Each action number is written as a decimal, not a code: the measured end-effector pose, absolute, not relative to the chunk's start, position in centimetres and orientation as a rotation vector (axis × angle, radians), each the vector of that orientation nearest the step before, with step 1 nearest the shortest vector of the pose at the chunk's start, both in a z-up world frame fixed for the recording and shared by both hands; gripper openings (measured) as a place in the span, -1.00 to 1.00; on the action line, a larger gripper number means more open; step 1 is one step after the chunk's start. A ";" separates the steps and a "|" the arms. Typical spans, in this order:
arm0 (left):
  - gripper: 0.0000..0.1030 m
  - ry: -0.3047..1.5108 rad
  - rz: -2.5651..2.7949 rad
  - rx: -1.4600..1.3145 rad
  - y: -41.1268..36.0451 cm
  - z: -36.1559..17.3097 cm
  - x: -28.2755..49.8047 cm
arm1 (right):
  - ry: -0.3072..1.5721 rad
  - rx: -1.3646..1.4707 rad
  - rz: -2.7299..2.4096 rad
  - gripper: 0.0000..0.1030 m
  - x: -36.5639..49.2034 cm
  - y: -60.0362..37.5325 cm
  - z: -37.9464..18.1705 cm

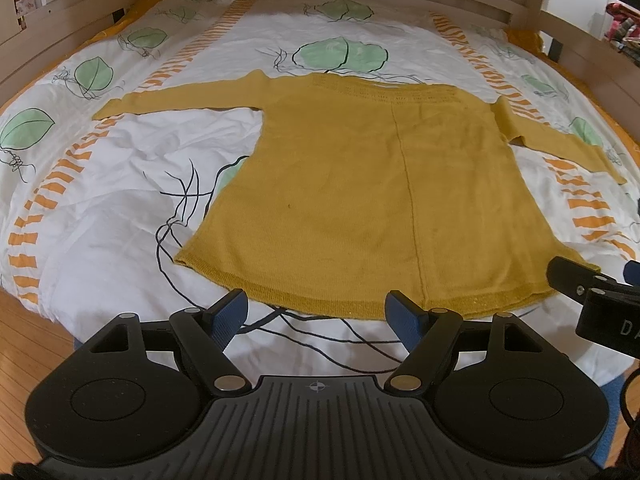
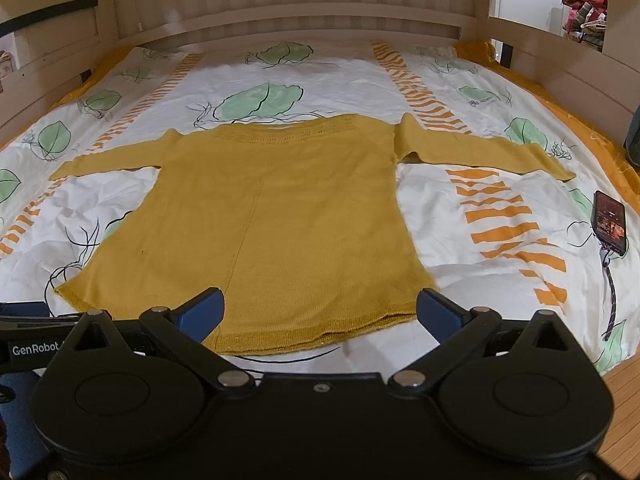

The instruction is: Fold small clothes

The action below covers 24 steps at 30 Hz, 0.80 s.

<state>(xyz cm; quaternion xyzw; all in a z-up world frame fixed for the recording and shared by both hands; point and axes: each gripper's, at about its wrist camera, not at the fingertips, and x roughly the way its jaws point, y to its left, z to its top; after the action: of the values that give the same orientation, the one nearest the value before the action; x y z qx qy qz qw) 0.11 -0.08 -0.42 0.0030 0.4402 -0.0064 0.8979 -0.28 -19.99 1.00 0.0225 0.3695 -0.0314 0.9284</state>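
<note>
A mustard-yellow knitted sweater (image 1: 360, 184) lies flat on the bed, hem toward me, both sleeves spread out sideways. It also shows in the right wrist view (image 2: 272, 224). My left gripper (image 1: 316, 314) is open and empty, just short of the hem's left half. My right gripper (image 2: 320, 312) is open and empty, its blue pads astride the hem's right half, slightly above it. The right gripper's body shows in the left wrist view (image 1: 592, 292) at the hem's right corner.
The bed has a white cover (image 1: 120, 200) with green leaves and orange stripes. A wooden bed frame (image 2: 280, 12) rings the back and sides. A phone (image 2: 610, 222) with a cable lies on the cover at the right. Wooden floor (image 1: 24, 340) lies below the bed edge.
</note>
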 end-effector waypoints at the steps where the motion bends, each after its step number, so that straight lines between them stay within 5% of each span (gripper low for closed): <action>1: 0.46 0.911 -0.013 0.006 -0.1 -0.5 0.1 | 0.756 0.046 -0.065 0.97 -0.3 -20.0 1.0; 24: 0.46 0.914 -0.013 0.003 -0.1 -0.5 0.2 | 0.759 0.042 -0.063 0.97 -0.4 -19.5 0.7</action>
<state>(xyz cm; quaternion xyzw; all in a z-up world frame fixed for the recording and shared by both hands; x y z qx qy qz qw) 0.15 -0.06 -0.50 0.0014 0.4414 -0.0064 0.8973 -0.37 -19.54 0.75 0.0205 0.3702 -0.0306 0.9282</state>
